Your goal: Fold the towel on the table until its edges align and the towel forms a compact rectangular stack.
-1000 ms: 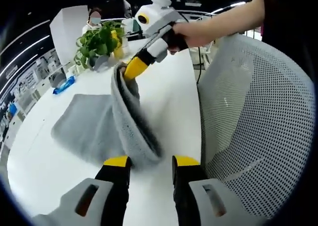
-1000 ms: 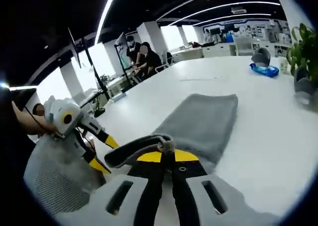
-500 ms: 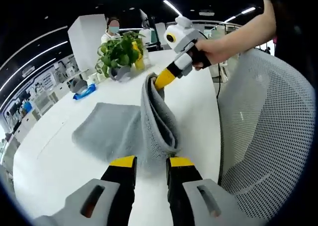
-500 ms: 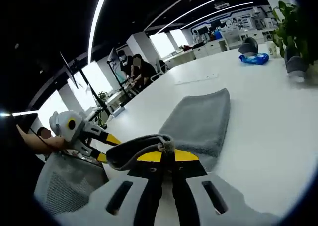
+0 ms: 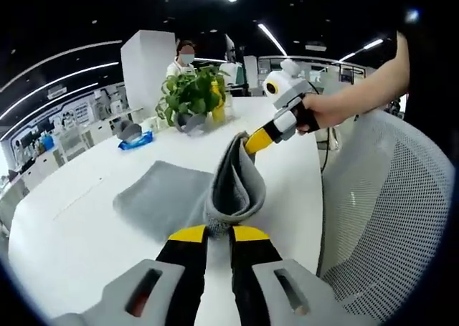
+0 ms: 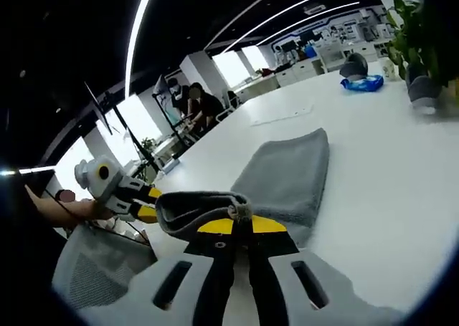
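With our left gripper (image 5: 219, 234) and right gripper (image 6: 242, 226) each clenched on a near corner of the grey towel (image 5: 172, 197) at frame centre, we should carry both corners level across the white table (image 5: 64, 233) to meet the far edge squarely.

Left gripper view: camera rides low behind its own jaws, close above the white table (image 5: 64, 226), facing along the table toward the potted plant (image 5: 192, 97), with the mesh chair back (image 5: 387, 218) at its right. The right gripper (image 5: 252, 141) enters from the right.

Right gripper view: camera sits close above the table (image 6: 387, 197), facing the table's far end. The left gripper (image 6: 148, 204) enters from the left.

Shared: the grey towel (image 5: 165, 197) (image 6: 287, 175), the table, the plant (image 6: 423, 46).
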